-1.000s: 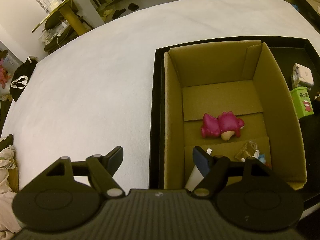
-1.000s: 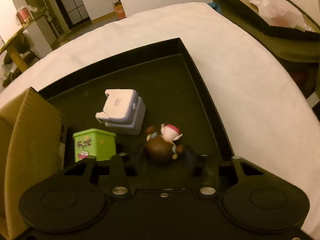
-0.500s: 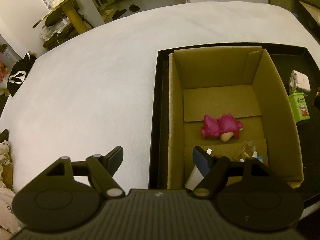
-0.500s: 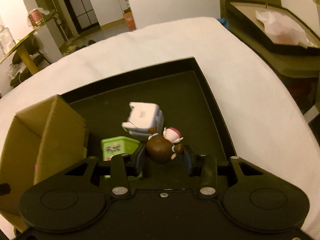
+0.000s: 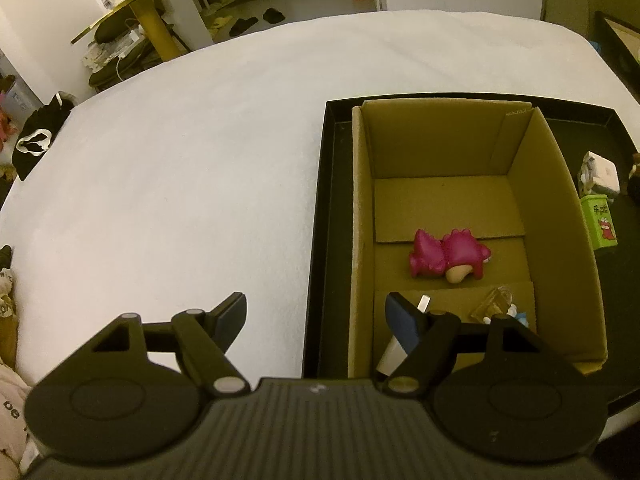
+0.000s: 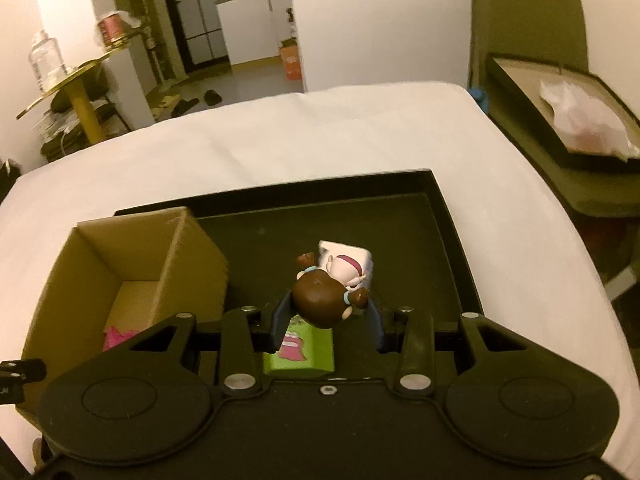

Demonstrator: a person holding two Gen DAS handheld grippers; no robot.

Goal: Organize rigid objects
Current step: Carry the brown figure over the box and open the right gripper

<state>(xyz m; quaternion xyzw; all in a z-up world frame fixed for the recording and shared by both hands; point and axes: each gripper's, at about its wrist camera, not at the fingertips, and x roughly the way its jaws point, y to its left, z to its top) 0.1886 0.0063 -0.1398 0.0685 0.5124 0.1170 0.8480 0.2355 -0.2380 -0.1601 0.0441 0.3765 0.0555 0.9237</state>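
While right claw [image 6: 327, 314] grips figurine [image 6: 322, 300] | green box [image 6: 304, 350] (lettering unreadable)

The left wrist view is taken from behind the left gripper's fingers [image 5: 236, 312], steeply downward, over the left edge of the shallow black tray [image 5: 318, 240] and the open brown cardboard box [image 5: 560, 216]. The right wrist view is taken less steeply from above the tray's [image 6: 452, 216] right half, with the room seen beyond. Shared by both views are the box [image 6: 192, 256], the green printed carton [image 5: 600, 226] [image 6: 316, 352] and the white-covered bed [image 5: 180, 168] [image 6: 280, 136].
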